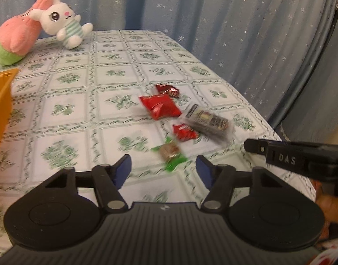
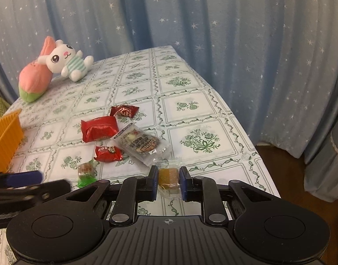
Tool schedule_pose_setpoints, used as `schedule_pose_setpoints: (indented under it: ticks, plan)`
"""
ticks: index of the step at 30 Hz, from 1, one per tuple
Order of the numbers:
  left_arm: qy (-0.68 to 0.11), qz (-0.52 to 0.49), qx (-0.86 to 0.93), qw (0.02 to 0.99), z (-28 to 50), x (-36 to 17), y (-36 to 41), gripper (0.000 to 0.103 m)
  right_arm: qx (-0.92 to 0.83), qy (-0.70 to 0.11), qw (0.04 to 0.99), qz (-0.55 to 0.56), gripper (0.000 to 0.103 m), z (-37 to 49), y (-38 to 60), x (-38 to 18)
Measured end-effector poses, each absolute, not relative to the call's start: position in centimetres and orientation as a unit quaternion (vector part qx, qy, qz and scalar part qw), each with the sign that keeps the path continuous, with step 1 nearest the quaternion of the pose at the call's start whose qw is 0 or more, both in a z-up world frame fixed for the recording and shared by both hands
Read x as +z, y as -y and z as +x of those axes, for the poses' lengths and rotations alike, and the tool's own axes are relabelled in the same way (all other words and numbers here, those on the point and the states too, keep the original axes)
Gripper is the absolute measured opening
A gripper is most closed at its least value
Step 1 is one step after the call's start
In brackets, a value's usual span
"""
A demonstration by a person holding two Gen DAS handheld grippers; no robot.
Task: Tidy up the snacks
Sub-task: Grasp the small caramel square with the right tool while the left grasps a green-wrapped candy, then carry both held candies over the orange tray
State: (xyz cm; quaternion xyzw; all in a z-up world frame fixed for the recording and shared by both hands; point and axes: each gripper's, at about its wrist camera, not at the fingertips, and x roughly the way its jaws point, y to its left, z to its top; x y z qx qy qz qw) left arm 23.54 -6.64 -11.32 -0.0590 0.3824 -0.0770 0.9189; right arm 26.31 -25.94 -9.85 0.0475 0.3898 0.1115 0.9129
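The right tongs [image 2: 169,182] clamp the amber clear-wrapped candy [image 2: 168,177]; the left tongs [image 1: 164,172], apart, hover nearest the green-wrapped candy [image 1: 170,153], straight ahead.

Your tabletop [image 2: 199,108], under a green-flowered cloth, carries three red packets [image 2: 100,128] [image 2: 124,111] [image 2: 108,154], a clear wrapped bar [image 2: 139,144] and a green-wrapped sweet [image 2: 86,172] lying close together, an orange basket [image 2: 5,137] at the left edge, and two plush toys [image 2: 65,61] [image 2: 35,81] at the far corner.
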Motion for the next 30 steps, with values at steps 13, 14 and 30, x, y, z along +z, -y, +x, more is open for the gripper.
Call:
schedule_pose_setpoints:
  ticks: [13, 14, 30]
  plan:
    - [-0.376, -0.039, -0.055, 0.924, 25.6, -13.5, 8.8, 0.029, 0.097, -0.389, 0.915, 0.044, 0.020, 26.4, 26.3, -9.9]
    - [-0.376, -0.035, -0.054, 0.924, 25.6, -13.5, 8.8, 0.025, 0.098, -0.389, 0.915, 0.043, 0.020, 26.4, 26.3, -9.9]
    - [-0.381, -0.044, -0.036, 0.923, 19.7, -10.3, 5.2, 0.022, 0.122, -0.372, 0.920, 0.030, 0.020, 24.5, 24.5, -8.9]
